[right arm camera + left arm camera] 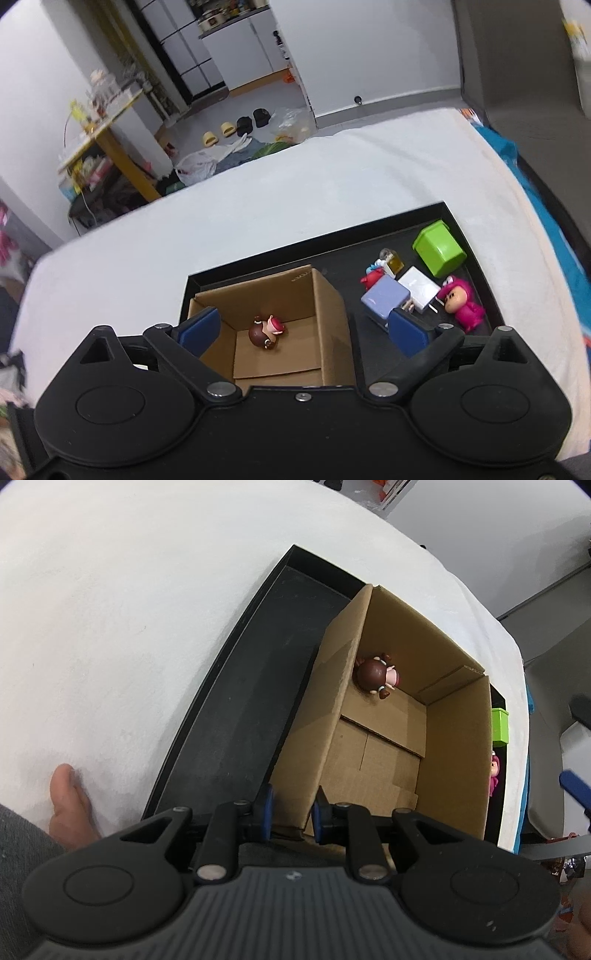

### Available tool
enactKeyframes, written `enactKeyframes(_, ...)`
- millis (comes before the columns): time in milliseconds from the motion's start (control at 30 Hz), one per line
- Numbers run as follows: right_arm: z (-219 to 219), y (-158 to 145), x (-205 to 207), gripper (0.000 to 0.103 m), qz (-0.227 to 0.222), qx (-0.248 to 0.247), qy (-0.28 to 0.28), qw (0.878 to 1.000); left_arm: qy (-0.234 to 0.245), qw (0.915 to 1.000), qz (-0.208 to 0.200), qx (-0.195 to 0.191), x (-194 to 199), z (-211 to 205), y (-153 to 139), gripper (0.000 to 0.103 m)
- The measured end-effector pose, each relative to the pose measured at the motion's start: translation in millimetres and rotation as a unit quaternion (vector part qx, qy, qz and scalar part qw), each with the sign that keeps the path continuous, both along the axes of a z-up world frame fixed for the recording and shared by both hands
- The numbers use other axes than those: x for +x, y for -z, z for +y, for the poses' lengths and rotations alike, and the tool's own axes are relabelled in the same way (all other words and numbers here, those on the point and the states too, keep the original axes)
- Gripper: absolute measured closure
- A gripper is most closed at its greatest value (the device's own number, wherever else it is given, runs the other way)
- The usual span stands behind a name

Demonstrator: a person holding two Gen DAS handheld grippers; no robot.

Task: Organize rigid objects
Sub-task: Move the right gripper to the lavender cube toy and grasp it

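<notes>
An open cardboard box (pixel 458 760) (pixel 328 306) stands in a black tray (pixel 236 701) (pixel 458 221) on a white cloth. A brown-haired figurine (pixel 376 674) (pixel 265 332) lies on the box floor. My left gripper (pixel 291 814) is shut on the box's near wall. My right gripper (pixel 306 330) is open and empty above the box. Right of the box in the tray lie a green cube (pixel 439 253) (pixel 500 725), a pink figurine (pixel 461 302) (pixel 494 773), a lavender block (pixel 384 299), a white block (pixel 419 286), a small bottle (pixel 392 258) and a red toy (pixel 371 277).
The white cloth (pixel 129 627) (pixel 258 206) covers the table around the tray. A hand (pixel 68 805) rests on it at the left. Beyond the table's far edge are a floor with shoes (pixel 225 131) and bags, and a cluttered yellow table (pixel 103 122).
</notes>
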State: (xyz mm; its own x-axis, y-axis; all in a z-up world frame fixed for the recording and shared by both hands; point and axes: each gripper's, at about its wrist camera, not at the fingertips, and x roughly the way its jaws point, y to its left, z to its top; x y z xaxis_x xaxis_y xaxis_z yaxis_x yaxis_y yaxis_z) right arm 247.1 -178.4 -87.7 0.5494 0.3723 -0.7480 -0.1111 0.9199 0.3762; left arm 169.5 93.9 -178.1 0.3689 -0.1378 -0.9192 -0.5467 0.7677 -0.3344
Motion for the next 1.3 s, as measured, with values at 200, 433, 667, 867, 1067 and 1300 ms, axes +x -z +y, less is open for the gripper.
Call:
enactKeyframes(200,-34.7,10.1,-0.2,0.013,0.01,0.007,0.036,0.999,-0.011,0.9999,0.003,0.001,0.4,-0.5,-0.7,0.083)
enactKeyframes(433,-68.9,26.0,5.4,0.017,0.031,0.024,0.069,0.997,-0.028,0.9996,0.002,-0.002,-1.7,0.2,-0.1,0.083)
enactKeyframes(667,-86.4,40.3,15.5,0.017,0.055,0.061,0.084,0.993,-0.041,0.9992,0.001,0.001,-3.5,-0.2,-0.1,0.084)
enactKeyframes(867,-88.3,50.4,29.0,0.017,0.08,0.089,0.089,0.989,-0.056,0.9984,0.002,-0.001,-4.1,1.0,0.2,0.084)
enactKeyframes(1067,-80.6,64.5,41.9,0.017,0.111,0.114,0.095,0.983,-0.072,0.9974,0.005,0.004,-3.1,9.8,-2.1,0.084)
enactKeyframes(1300,-68.2,87.4,60.5,0.024,0.143,0.105,0.103,0.979,-0.079,0.9969,0.007,-0.002,2.0,17.2,-1.1,0.084)
